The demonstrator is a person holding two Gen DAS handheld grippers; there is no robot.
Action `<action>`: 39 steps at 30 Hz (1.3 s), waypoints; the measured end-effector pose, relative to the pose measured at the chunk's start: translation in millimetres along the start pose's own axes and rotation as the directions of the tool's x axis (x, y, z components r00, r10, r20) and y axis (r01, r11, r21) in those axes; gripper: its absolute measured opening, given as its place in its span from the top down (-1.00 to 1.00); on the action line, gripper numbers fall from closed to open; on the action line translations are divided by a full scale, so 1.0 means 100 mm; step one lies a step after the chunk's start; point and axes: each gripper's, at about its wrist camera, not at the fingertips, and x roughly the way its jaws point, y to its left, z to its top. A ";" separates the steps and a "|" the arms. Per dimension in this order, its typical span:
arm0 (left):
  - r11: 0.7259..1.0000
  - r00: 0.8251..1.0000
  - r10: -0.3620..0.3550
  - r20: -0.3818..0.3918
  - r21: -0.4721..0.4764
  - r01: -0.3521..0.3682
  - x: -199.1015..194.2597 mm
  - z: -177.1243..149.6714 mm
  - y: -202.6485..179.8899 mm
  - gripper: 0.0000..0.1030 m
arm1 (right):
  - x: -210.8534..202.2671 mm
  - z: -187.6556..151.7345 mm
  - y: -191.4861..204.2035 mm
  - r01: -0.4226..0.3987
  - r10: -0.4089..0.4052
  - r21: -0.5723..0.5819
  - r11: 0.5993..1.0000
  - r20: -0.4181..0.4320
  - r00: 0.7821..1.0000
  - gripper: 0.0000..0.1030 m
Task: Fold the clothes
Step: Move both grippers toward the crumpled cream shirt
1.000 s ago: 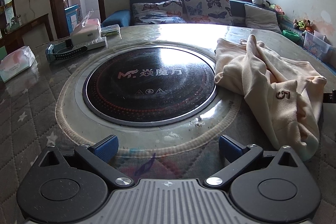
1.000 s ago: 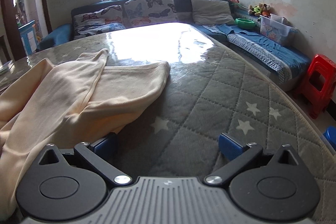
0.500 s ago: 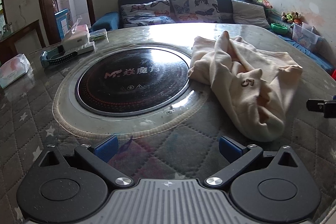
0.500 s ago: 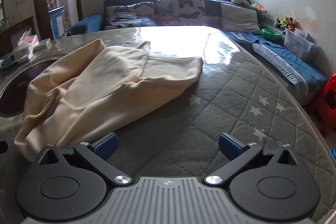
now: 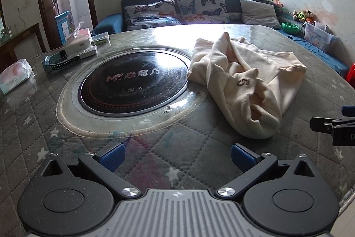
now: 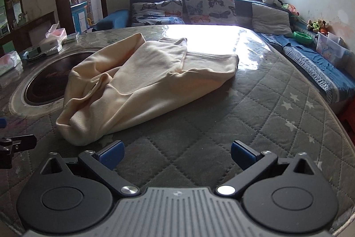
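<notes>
A cream garment [image 5: 244, 79] lies crumpled in a heap on the round quilted table [image 5: 177, 148], just right of the black hotplate; a small brown mark shows on it. It also shows in the right wrist view [image 6: 144, 81], ahead and left. My left gripper [image 5: 177, 157] is open and empty, near the table's front edge, short of the garment. My right gripper [image 6: 177, 154] is open and empty, close to the garment's near end. The right gripper's tip shows at the right edge of the left wrist view [image 5: 332, 126].
A round black hotplate [image 5: 133, 83] is set in the table's middle. Tissue packs [image 5: 15, 77], a white box [image 5: 77, 43] and a blue watch [image 5: 57, 61] lie at the far left. A sofa with butterfly cushions [image 5: 199, 6] stands behind. A red stool [image 5: 351, 72] stands right.
Both grippers have drawn back toward the table's near edge, so the whole garment now sits farther ahead in both views. The garment itself has not moved. Both stay open.
</notes>
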 end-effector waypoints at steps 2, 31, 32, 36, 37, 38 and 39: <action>1.000 1.000 0.001 0.000 0.002 -0.001 -0.02 -0.02 -0.02 -1.00 | -0.02 -0.01 0.01 0.001 -0.001 -0.001 1.000 -0.001 1.000 -1.00; 0.998 1.000 0.019 -0.015 0.068 -0.018 -0.13 -0.09 -0.25 -1.00 | -0.14 -0.10 0.16 -0.029 0.028 -0.038 0.999 -0.008 1.000 -1.00; 0.997 1.000 0.019 -0.016 0.069 -0.018 -0.12 -0.08 -0.25 -1.00 | -0.14 -0.10 0.16 -0.028 0.028 -0.039 0.999 -0.008 1.000 -1.00; 0.997 1.000 0.020 -0.023 0.074 -0.018 -0.11 -0.08 -0.26 -1.00 | -0.12 -0.09 0.17 -0.031 0.031 -0.042 0.999 -0.010 0.999 -1.00; 0.997 1.000 0.019 -0.024 0.075 -0.017 -0.10 -0.08 -0.27 -1.00 | -0.12 -0.09 0.17 -0.032 0.031 -0.043 0.999 -0.010 0.999 -1.00; 0.997 1.000 0.018 -0.025 0.076 -0.016 -0.10 -0.08 -0.27 -1.00 | -0.12 -0.09 0.17 -0.033 0.032 -0.044 0.998 -0.011 0.999 -1.00; 0.997 1.000 0.018 -0.026 0.077 -0.016 -0.10 -0.07 -0.27 -1.00 | -0.11 -0.09 0.18 -0.034 0.034 -0.045 0.998 -0.012 0.999 -1.00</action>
